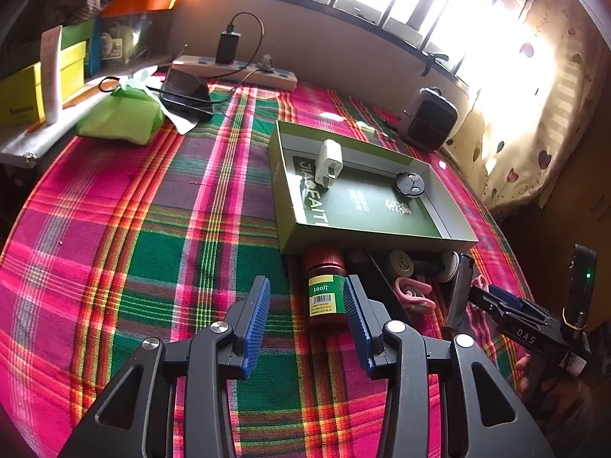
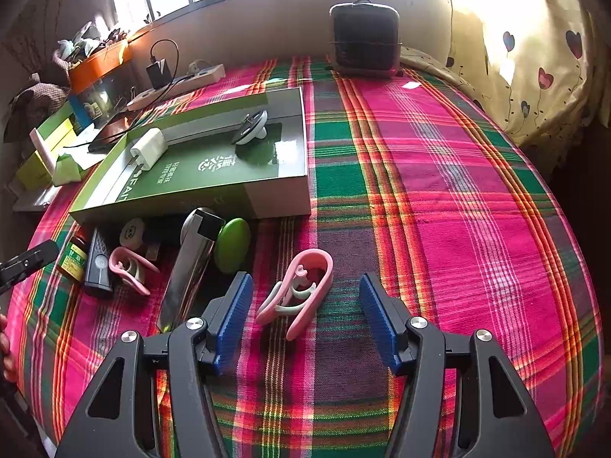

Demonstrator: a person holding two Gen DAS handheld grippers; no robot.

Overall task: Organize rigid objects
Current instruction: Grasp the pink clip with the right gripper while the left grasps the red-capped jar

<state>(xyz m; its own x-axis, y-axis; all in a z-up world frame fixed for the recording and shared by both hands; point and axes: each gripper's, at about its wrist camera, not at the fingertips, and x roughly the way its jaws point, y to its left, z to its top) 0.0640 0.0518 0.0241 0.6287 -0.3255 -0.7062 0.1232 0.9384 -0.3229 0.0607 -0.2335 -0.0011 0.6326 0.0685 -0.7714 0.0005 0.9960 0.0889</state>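
My left gripper (image 1: pixel 306 286) is open just above the plaid cloth. A brown pill bottle (image 1: pixel 325 297) with a red cap and green label lies between its fingers, close to the right pad. My right gripper (image 2: pixel 305 282) is also open, with a pink clip (image 2: pixel 305 286) lying on the cloth between its fingers. A shallow green box (image 1: pixel 376 239) holds a white charger plug (image 1: pixel 329 160) and a black round piece (image 1: pixel 409 183). Along the box's near side lie a second pink clip (image 2: pixel 128 267), a black bar (image 2: pixel 98 263), a steel tool (image 2: pixel 193 263), a green disc (image 2: pixel 233 246) and a white round piece (image 2: pixel 131 232).
A dark heater (image 2: pixel 364 38) stands at the far edge under the window. A power strip (image 1: pixel 244 72), a phone (image 1: pixel 185 93), a green bag (image 1: pixel 122 116) and yellow boxes (image 1: pixel 26 99) crowd the far left. A curtain (image 2: pixel 534 57) hangs past the right edge.
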